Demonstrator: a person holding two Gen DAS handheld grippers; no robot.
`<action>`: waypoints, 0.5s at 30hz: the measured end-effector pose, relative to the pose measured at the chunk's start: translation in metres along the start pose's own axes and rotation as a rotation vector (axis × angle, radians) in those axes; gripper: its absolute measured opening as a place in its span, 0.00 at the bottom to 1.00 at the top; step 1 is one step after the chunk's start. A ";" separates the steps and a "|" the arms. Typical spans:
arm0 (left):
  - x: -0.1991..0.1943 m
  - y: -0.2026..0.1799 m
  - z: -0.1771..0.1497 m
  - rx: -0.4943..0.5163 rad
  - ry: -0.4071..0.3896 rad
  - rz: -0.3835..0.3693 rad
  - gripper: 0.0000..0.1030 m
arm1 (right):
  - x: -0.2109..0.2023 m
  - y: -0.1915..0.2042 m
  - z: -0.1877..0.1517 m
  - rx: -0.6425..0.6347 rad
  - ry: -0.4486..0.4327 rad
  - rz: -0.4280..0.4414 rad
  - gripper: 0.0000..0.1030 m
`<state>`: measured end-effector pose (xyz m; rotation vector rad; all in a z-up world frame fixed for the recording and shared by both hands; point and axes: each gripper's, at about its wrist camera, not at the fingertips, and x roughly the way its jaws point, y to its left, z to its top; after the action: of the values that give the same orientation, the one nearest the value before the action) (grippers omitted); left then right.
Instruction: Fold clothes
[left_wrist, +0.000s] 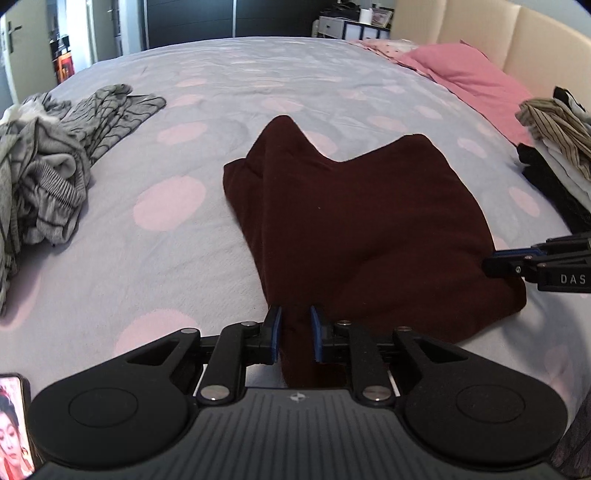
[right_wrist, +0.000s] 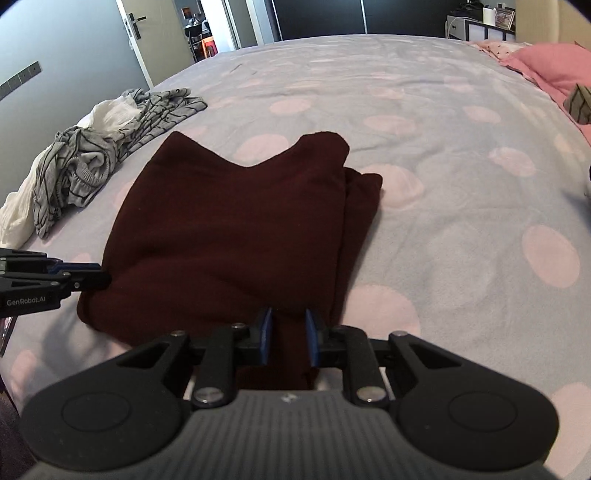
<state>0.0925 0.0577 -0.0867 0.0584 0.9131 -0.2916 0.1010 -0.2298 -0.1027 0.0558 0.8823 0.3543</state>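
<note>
Maroon garment (left_wrist: 354, 229), partly folded, lies mid-bed on the lilac bedspread (left_wrist: 258, 74) with pale pink dots; two peaked corners point toward the far side. Left gripper (left_wrist: 295, 334) sits at the garment's near left edge, jaws narrow, a bunched strip of maroon fabric pinched between the blue pads (left_wrist: 275, 332). Right gripper (right_wrist: 289, 334) at the near right edge, jaws likewise narrow and clamped on a fold of the same cloth. In the left wrist view the right gripper pokes in from the right edge, tip touching the garment's side; in the right wrist view the left gripper enters from the left, tip touching the cloth.

Heap of grey striped clothes (left_wrist: 48, 166) lies unfolded on the left of the bed, well apart from the garment; a white piece (right_wrist: 107, 112) is mixed into it. Stack of folded clothes (left_wrist: 554, 155) sits at the right edge of the bed, striped item on top, white and black below. Pink pillow (left_wrist: 469, 74) against the cream headboard (left_wrist: 517, 40). Phone (left_wrist: 14, 424) with lit screen at lower left corner. Dark wardrobe and open door beyond the bed.
</note>
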 end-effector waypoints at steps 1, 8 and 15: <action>-0.002 0.000 0.000 -0.007 -0.007 0.003 0.17 | 0.000 0.001 0.001 -0.007 0.002 -0.003 0.22; -0.025 0.001 0.004 -0.086 -0.129 0.027 0.43 | -0.017 0.006 0.005 0.016 -0.044 0.003 0.45; -0.019 0.026 0.017 -0.277 -0.159 0.015 0.62 | -0.023 -0.009 0.018 0.134 -0.083 -0.020 0.62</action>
<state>0.1022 0.0836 -0.0632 -0.2108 0.7870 -0.1513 0.1035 -0.2438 -0.0754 0.1841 0.8230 0.2718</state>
